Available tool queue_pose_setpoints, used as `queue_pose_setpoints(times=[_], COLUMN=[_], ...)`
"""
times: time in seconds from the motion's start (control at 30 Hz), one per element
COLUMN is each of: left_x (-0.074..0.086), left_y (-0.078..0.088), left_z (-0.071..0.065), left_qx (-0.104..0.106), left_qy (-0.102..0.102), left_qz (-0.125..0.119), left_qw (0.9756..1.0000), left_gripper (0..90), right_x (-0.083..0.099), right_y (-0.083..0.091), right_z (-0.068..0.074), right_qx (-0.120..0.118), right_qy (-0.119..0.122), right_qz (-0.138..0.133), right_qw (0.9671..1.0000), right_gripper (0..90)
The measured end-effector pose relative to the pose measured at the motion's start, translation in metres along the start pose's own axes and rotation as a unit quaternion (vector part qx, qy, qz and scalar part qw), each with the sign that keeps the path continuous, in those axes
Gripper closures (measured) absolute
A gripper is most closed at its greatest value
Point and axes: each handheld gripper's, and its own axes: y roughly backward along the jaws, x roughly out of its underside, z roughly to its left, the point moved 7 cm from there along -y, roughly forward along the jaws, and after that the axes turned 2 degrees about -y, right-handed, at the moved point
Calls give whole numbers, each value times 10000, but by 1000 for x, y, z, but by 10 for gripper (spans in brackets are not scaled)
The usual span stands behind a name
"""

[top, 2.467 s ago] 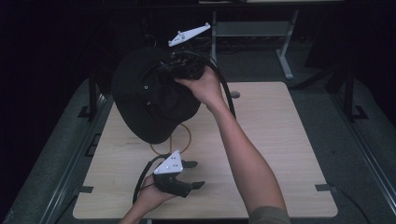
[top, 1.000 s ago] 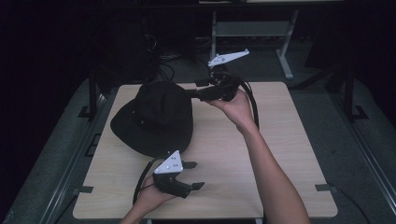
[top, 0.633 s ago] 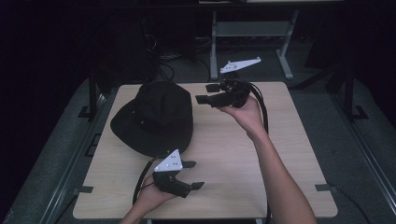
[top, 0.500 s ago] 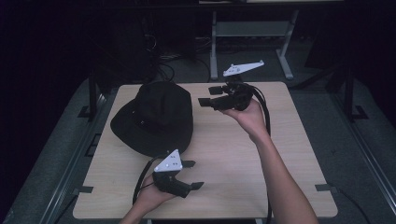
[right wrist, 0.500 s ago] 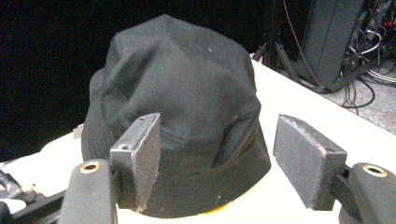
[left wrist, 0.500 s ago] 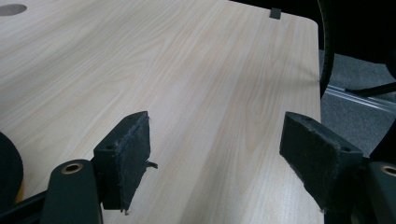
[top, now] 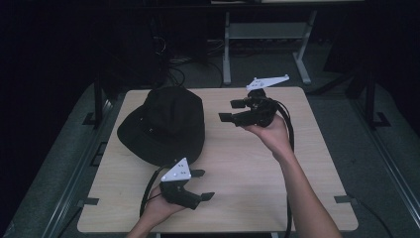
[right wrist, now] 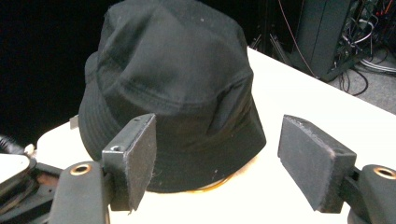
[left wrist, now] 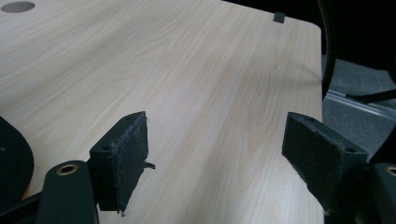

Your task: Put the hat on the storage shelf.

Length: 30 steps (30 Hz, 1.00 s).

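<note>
A black bucket hat point(top: 166, 124) lies crown up on the left half of the wooden table point(top: 297, 168); it also fills the middle of the right gripper view, hat point(right wrist: 173, 88), with a bit of yellow showing under its brim. My right gripper point(top: 233, 110) hovers just right of the hat, open and empty, pointing at it. My left gripper point(top: 202, 184) rests near the table's front edge, below the hat, open with bare wood between its pads point(left wrist: 123, 161).
A metal stand point(top: 262, 34) and cables sit on the dark floor behind the table. Black cables trail from both grippers. Rails run along both sides of the table. A small dark round mark point(left wrist: 17, 6) sits at the table's far end.
The right gripper lowered the hat onto the table, let go of it and drew back to the right, now open. The left gripper has stayed put.
</note>
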Motion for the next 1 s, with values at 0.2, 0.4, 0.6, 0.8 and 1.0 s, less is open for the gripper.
queue_pose_setpoints(times=[0.2,0.4,0.6,0.8,1.0], left_x=[2,3,3,4,6], left_y=[2,4,1,-1,0], left_z=[-2,-2,-1,-1,2], left_qx=[-63,-112,-128,-129,-174], left_qy=[-15,36,28,-11,-7], left_qz=[85,56,47,107,120], left_qw=[9999,9999,9999,9999,9998], left_gripper=[207,198,198,192,189], right_x=[20,42,65,81,93], right_y=[15,28,41,47,51], right_z=[0,3,-1,-12,-17], right_qx=[135,132,142,221,268], right_qy=[-65,-93,-219,-378,-479], right_qz=[-13,19,4,-17,7], right_qw=[9999,9999,9997,9990,9985], right_gripper=[270,264,261,250,244])
